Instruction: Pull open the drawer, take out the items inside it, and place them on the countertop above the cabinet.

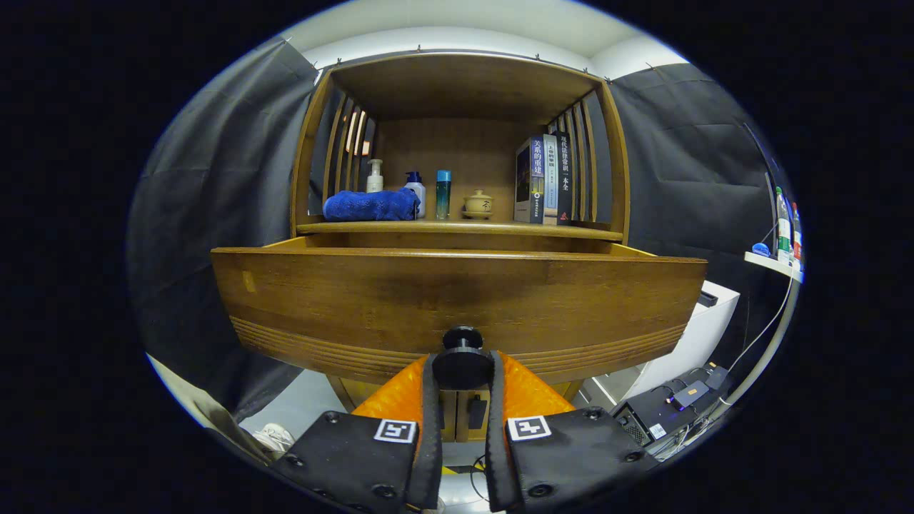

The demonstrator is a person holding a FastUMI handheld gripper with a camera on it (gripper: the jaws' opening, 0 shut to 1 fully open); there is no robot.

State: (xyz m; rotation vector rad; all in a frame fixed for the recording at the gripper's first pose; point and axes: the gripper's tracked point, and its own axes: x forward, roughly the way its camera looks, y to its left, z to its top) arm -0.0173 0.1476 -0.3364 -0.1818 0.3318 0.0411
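The wooden drawer (457,300) stands pulled out toward me from the cabinet, its wide front panel close ahead. A round dark knob (463,360) sits low on that panel, and my gripper (462,371) is shut on it, one finger pressing each side. The drawer's inside is hidden behind the front panel. Above it runs the countertop (457,228), a wooden shelf in an open-fronted hutch.
On the countertop lie a folded blue towel (370,205), a white pump bottle (374,176), a blue-capped bottle (415,191), a teal can (443,194), a small lidded teacup (478,204) and upright books (544,180). A white box (703,325) and cabled devices (678,400) sit lower right.
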